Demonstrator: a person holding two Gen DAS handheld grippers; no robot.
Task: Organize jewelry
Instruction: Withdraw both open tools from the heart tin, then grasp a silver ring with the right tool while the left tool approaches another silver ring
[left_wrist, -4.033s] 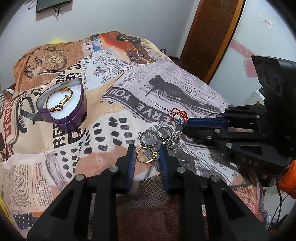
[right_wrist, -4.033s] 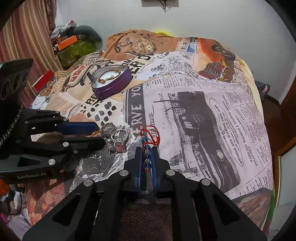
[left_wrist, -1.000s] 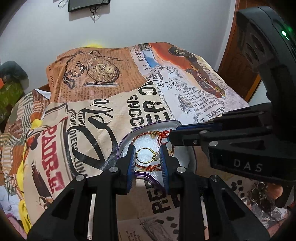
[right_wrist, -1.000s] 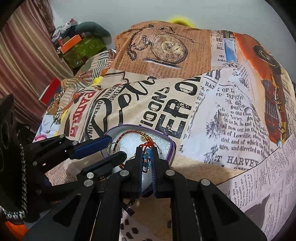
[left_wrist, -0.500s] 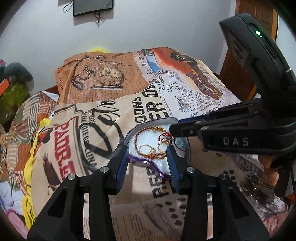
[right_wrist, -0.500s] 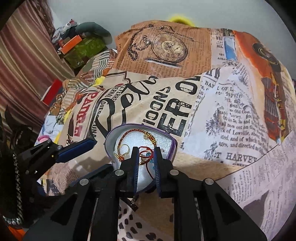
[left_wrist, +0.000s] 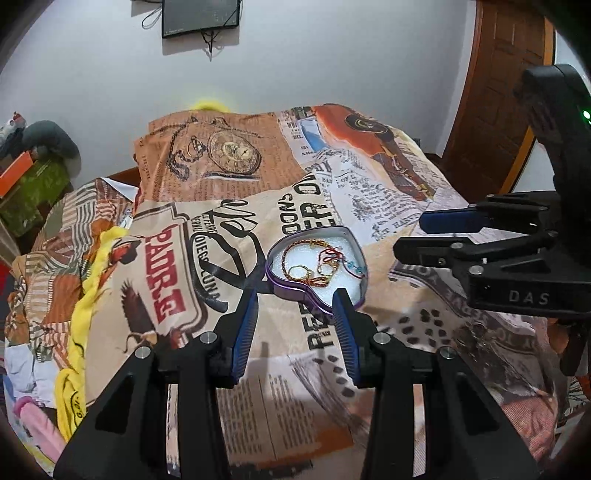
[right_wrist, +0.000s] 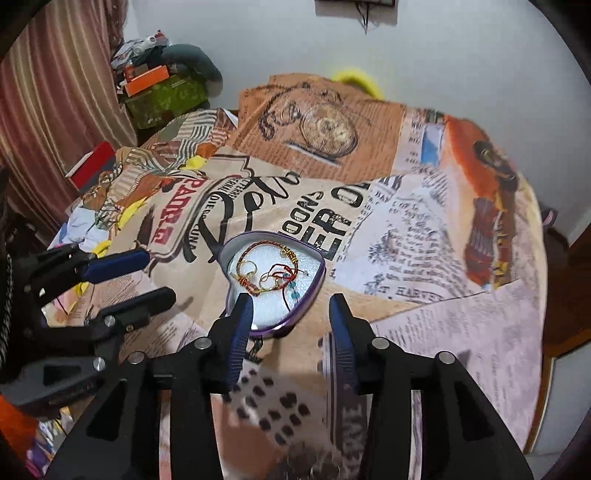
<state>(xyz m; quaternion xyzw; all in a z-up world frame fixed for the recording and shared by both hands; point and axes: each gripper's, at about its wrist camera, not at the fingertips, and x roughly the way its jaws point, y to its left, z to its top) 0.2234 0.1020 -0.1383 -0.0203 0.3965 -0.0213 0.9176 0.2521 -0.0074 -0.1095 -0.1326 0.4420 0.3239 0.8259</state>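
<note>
A purple heart-shaped tin (left_wrist: 280, 286) (right_wrist: 317, 275) with white foam sits on the bed. In it lie a gold chain bracelet (left_wrist: 291, 249) (right_wrist: 258, 245), a gold ring (left_wrist: 300, 272) (right_wrist: 250, 266) and a red string bracelet with blue beads (left_wrist: 332, 254) (right_wrist: 286, 280). My left gripper (left_wrist: 295, 310) is open and empty, just short of the tin; it also shows in the right wrist view (right_wrist: 147, 273). My right gripper (right_wrist: 290, 314) is open and empty, just short of the tin; it also shows in the left wrist view (left_wrist: 417, 232).
The bed is covered by a newspaper-print sheet (left_wrist: 229, 155). Several loose rings (left_wrist: 480, 334) lie on it at the right, below the right gripper. Yellow cloth (left_wrist: 85, 295) lies at the left edge. Boxes (right_wrist: 159, 88) stand by the wall, a wooden door (left_wrist: 509, 85) at the right.
Both grippers opened, dropped the gold ring and the red string bracelet into the tin, and pulled back from it. The jaws are now wider apart than half a second ago.
</note>
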